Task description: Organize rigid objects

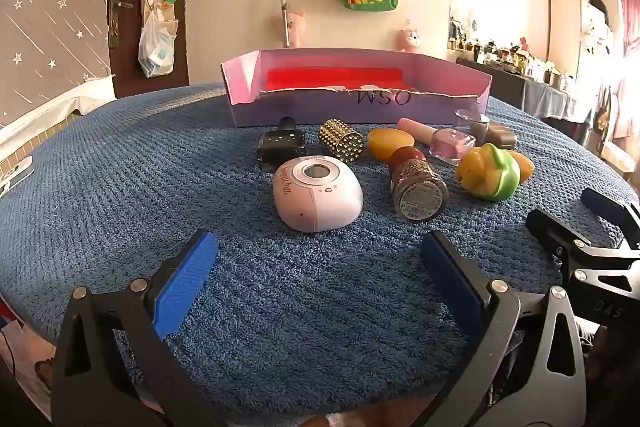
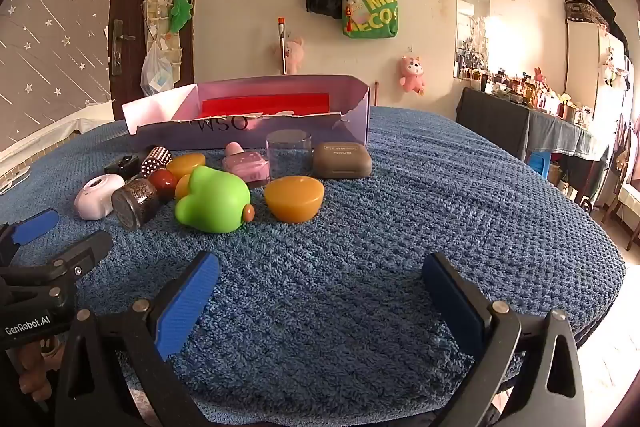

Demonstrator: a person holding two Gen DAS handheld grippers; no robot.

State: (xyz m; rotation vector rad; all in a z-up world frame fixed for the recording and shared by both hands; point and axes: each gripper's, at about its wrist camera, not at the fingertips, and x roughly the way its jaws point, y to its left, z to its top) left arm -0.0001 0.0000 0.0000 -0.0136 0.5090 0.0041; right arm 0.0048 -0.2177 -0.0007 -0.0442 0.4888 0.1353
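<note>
Both tools are built alike. The left gripper [image 1: 316,267] has black angular arms with triangular cut-outs, round silver pins at the joints, and flat blue pads [image 1: 186,283] with a fine ribbed texture. The right gripper [image 2: 320,287] matches it — same black frame, silver pins and blue pads [image 2: 188,303]. Seen from the left wrist view, the right tool's black body carries small screws and raised letters reading "DAS". From the right wrist view, the left tool's body bears white lettering — "GenRobot.AI".
</note>
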